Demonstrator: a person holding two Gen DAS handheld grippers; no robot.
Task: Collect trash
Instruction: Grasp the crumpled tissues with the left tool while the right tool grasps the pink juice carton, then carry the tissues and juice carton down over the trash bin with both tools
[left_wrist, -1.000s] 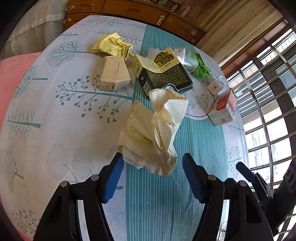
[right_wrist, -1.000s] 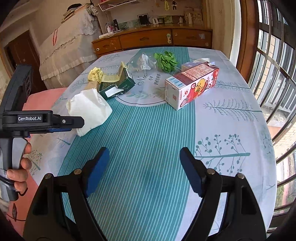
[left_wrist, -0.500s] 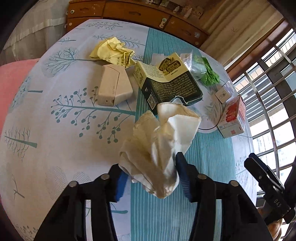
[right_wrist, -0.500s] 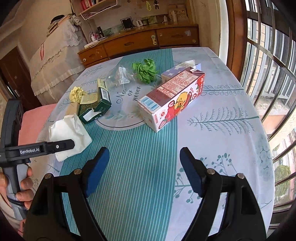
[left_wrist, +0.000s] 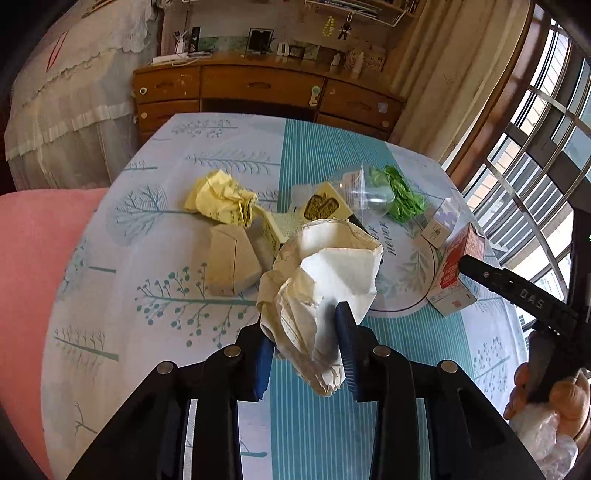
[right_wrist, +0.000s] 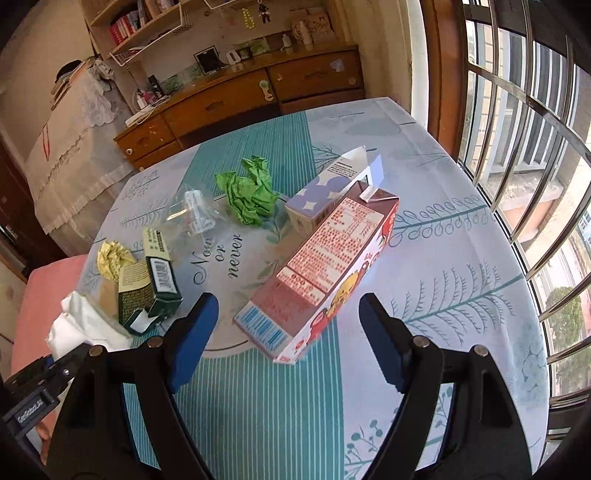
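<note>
- Crumpled white paper (left_wrist: 325, 284) sits between the blue pads of the left tool (left_wrist: 306, 350); the jaws are closing on it and both pads press into the wad, which stands clear above the counter (left_wrist: 110, 295).
- Right tool (right_wrist: 288, 332) has its jaws spread wide with nothing gripped; the near end of a red carton (right_wrist: 325, 277) lies on the counter between and just ahead of its fingertips, not touched by them.
- A purple-and-white carton (right_wrist: 332, 188) lies against the far end of the red carton.
- A green paper ball (right_wrist: 251, 192) lies just beside the purple-and-white carton, next to a clear plastic wrapper (right_wrist: 195, 214).
- A dark green box (right_wrist: 147, 291) lies near the left edge of the right wrist view, with a yellow paper ball (left_wrist: 221, 199) and a tan box (left_wrist: 229, 266) close beside it.
- A hand (left_wrist: 546, 387) grips the handle of the right tool at the lower right of the left wrist view, with a bit of clear plastic (left_wrist: 543, 443) below it.
</note>
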